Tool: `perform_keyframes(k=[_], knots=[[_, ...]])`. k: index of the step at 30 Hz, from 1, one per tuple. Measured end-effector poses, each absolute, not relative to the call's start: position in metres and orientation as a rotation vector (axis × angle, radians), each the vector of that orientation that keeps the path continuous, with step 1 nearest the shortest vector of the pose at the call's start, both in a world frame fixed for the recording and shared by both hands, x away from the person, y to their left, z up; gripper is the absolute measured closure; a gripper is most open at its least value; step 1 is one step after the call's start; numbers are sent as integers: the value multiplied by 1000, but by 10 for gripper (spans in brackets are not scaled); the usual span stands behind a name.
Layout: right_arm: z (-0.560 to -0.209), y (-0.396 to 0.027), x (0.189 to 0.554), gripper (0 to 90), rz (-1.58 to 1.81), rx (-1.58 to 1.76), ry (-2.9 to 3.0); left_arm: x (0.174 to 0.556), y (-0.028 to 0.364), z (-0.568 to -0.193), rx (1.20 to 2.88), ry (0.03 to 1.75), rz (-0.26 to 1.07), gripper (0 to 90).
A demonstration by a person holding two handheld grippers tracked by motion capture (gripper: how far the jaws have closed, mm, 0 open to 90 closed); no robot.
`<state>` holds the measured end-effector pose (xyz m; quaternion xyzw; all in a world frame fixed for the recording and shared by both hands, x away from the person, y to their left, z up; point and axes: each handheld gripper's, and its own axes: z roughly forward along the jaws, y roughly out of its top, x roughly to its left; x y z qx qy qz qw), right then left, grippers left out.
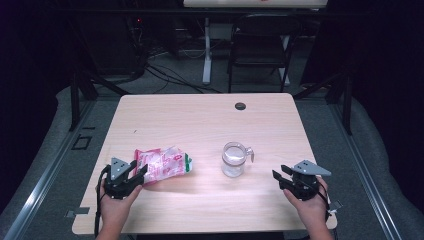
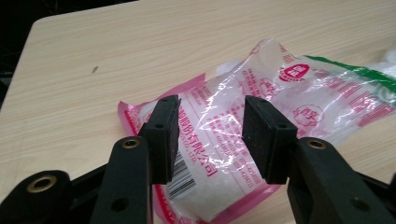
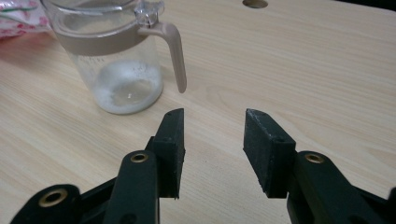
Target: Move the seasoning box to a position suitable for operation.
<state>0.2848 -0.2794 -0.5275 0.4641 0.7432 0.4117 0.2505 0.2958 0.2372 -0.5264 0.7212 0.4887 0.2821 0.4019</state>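
On the table, both grippers' jaws stand released, left (image 2: 211, 135) over the bag (image 2: 261, 112), right (image 3: 214, 149) near the jar (image 3: 116, 56).

bag (image 2: 224, 140) print too blurred, jar (image 3: 116, 60) top cropped

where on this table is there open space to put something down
The far half of the table is bare up to the small hole. The near middle, between bag and jar, is free too. Crowded: left gripper at the bag.
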Motion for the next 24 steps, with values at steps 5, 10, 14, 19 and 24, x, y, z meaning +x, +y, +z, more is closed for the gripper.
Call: perform_keyframes(k=[5, 10, 14, 19, 24], knots=[[-525, -284, 277, 603, 1172, 1352, 1980, 294, 237, -522, 1805, 1223, 697, 574], [-519, -275, 274, 610, 1167, 1272, 2003, 293, 236, -522, 1779, 1225, 674, 569], [-521, -263, 279, 617, 1182, 1213, 2040, 288, 237, -522, 1773, 1221, 657, 569], [-529, -248, 298, 645, 1172, 1186, 2104, 278, 241, -522, 1767, 1241, 672, 570], [-536, -231, 319, 664, 1134, 1136, 2155, 269, 248, -523, 1754, 1265, 678, 576]])
